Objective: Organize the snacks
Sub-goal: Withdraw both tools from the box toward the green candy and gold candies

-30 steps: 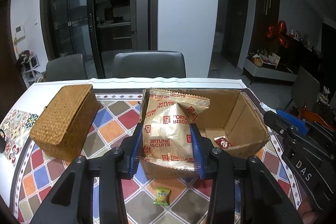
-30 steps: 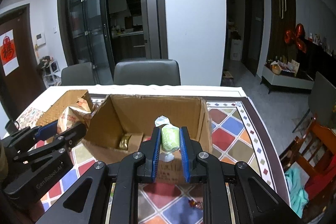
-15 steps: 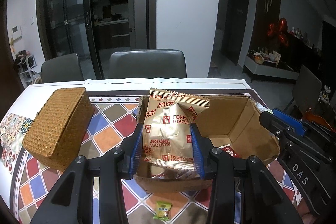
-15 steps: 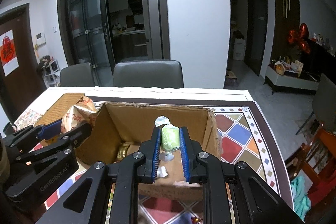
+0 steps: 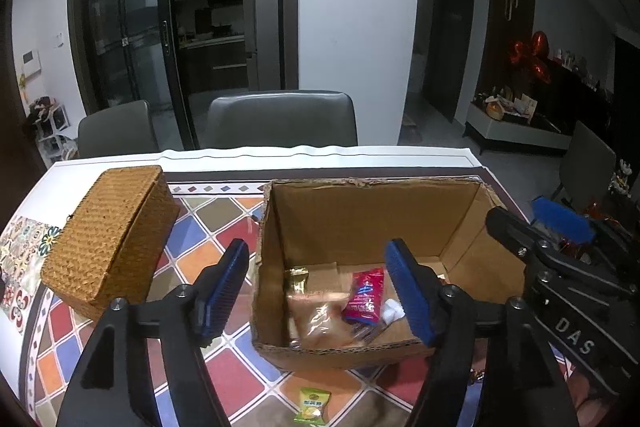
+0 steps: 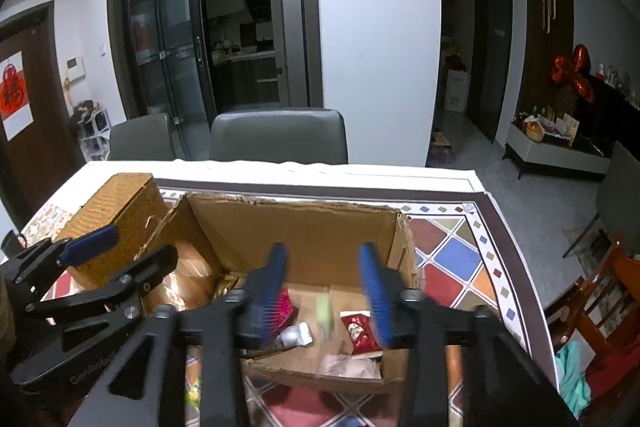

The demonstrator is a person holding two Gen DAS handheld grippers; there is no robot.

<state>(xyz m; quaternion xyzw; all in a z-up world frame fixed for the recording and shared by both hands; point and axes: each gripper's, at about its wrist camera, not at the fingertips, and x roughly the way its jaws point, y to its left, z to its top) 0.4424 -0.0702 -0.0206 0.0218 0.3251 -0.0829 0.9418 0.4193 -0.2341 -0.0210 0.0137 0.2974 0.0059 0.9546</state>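
1. Snacks lying loose on the floor of the open box (image 5: 276, 263): red packet (image 5: 365, 295), gold bag (image 5: 320, 323) blurred, white wrapper (image 5: 391, 311).
2. Box on the tiled tablecloth (image 5: 224, 379), wicker basket (image 5: 112, 239) just to its left.
3. Left gripper (image 5: 320, 291) pointing down over the near box wall, jaws opening, nothing pressed between the pads; gold bag below in the box.
4. Right gripper (image 6: 326, 287) angled down over the box too, jaws opening; green candy (image 6: 324, 311) a smear between the pads, apart from both.
5. Left view only: small green packet (image 5: 313, 405) on the cloth in front of the box.
6. Right view only: white tube (image 6: 296, 334) and pale bag (image 6: 348, 365) by the near wall, red chair (image 6: 600, 315) and teal cloth (image 6: 574, 375) beside the table.
7. Near box wall partly behind the fingers; green candy too blurred to read; hands holding the grippers out of frame.
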